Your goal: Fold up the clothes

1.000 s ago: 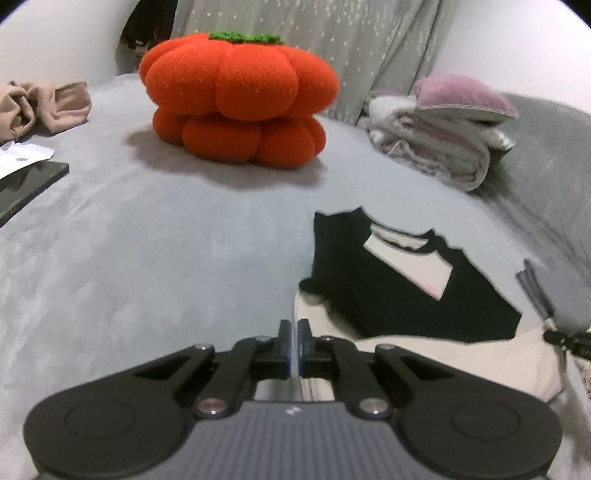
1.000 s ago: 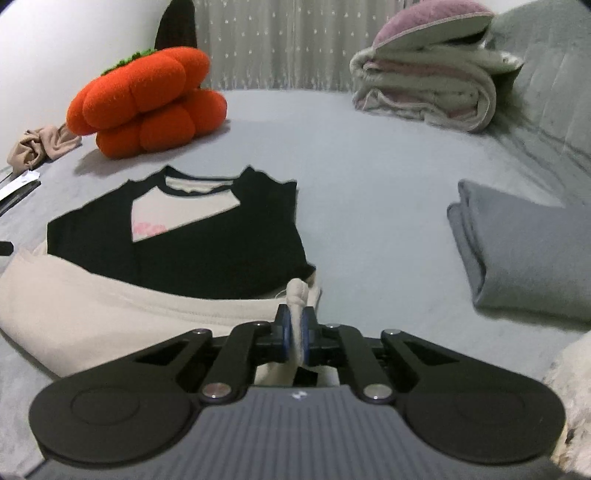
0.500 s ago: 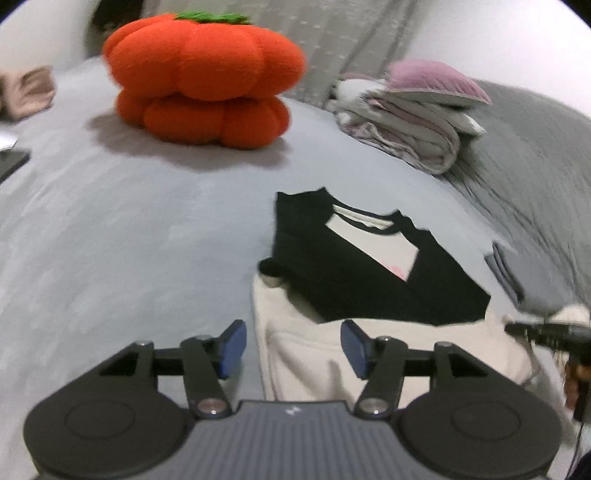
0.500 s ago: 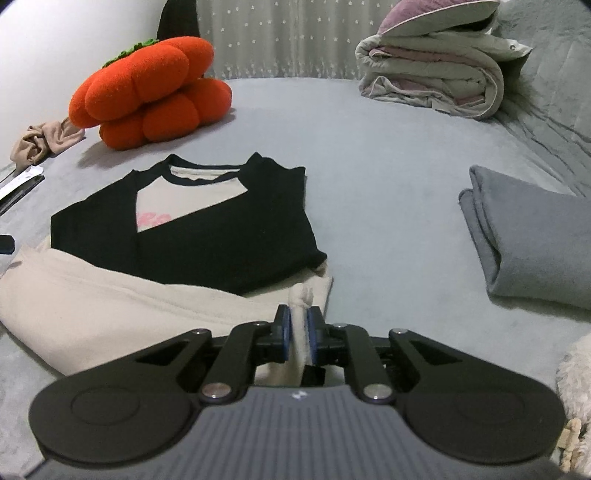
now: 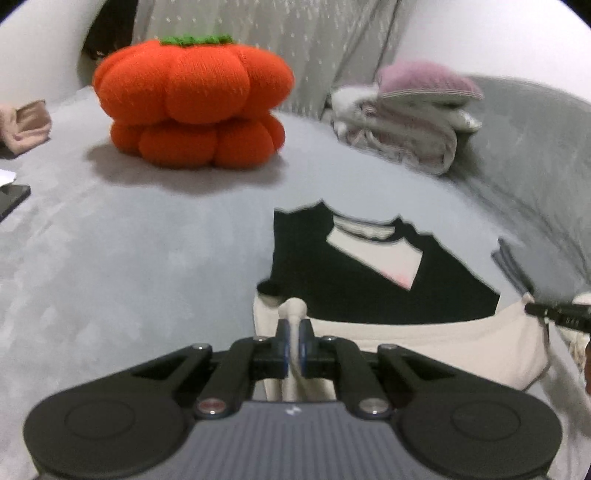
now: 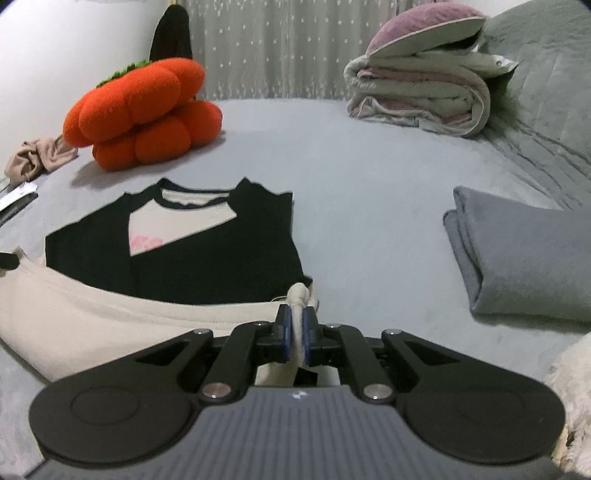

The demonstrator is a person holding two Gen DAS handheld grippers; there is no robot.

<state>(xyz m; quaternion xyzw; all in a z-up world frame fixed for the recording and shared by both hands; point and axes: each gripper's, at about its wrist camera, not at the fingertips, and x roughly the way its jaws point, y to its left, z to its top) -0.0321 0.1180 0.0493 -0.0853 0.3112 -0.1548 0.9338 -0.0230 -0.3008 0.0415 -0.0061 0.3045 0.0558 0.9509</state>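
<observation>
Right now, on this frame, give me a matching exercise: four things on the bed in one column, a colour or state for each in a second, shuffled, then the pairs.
Things:
1. pumpkin cushion
2. cream shirt hem
3. grey cloth
4. quilt

States:
A. folded, lying alone to the right of the shirt
B. orange with a green top
C. rolled up, with a purple pillow on top
D. pinched at both corners by the left gripper and right gripper

Pairs: 1-B, 2-D, 3-A, 4-C
</observation>
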